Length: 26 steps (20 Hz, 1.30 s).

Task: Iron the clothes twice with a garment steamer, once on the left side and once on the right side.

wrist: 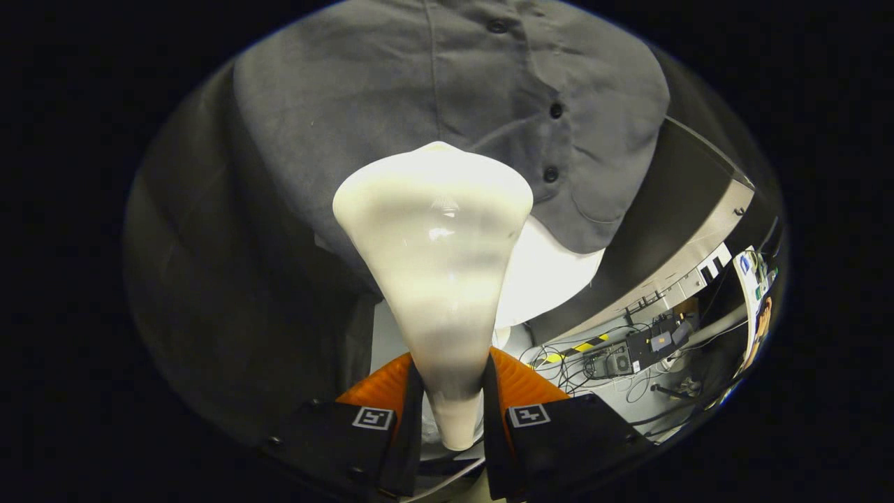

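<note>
A white garment steamer (436, 272) rises from between my fingers, its narrow handle clamped on both sides and its wide head pointing ahead. My gripper (452, 412) is shut on that handle. Just beyond the head hangs a grey buttoned shirt (433, 91); the head lies against or very close to its lower front, left of the button row (552, 143). The shirt's hem curves down to the right of the steamer. Whether the head touches the cloth I cannot tell.
A bright white rounded thing (541, 279) shows below the shirt's hem, behind the steamer. Down to the right the floor holds tangled cables and black boxes (628, 356) and a yellow-black striped strip (583, 346). A grey cabinet edge (698, 230) runs above them. Dark cloth (223, 293) hangs left.
</note>
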Each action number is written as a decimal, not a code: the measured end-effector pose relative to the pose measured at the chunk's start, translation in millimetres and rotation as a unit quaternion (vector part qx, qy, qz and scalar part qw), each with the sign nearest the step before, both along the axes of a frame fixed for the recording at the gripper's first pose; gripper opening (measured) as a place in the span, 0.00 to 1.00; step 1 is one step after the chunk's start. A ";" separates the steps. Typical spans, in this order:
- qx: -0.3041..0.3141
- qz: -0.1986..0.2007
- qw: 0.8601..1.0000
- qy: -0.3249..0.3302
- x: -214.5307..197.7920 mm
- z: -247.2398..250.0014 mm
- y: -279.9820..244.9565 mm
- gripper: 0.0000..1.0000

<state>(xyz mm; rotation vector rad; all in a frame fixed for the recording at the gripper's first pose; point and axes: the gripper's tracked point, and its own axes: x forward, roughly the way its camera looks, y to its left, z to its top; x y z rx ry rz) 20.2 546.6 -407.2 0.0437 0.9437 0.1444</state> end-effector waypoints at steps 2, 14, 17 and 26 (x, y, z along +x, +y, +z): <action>0.008 -0.007 1.000 -0.014 -2.4 25.0 -15.3 0.46; 0.047 -0.060 0.991 -0.112 24.4 171.3 -163.5 0.46; 0.048 -0.062 0.986 -0.147 31.6 212.7 -197.0 0.46; 0.068 -0.013 0.967 -0.244 20.7 324.9 -267.4 0.45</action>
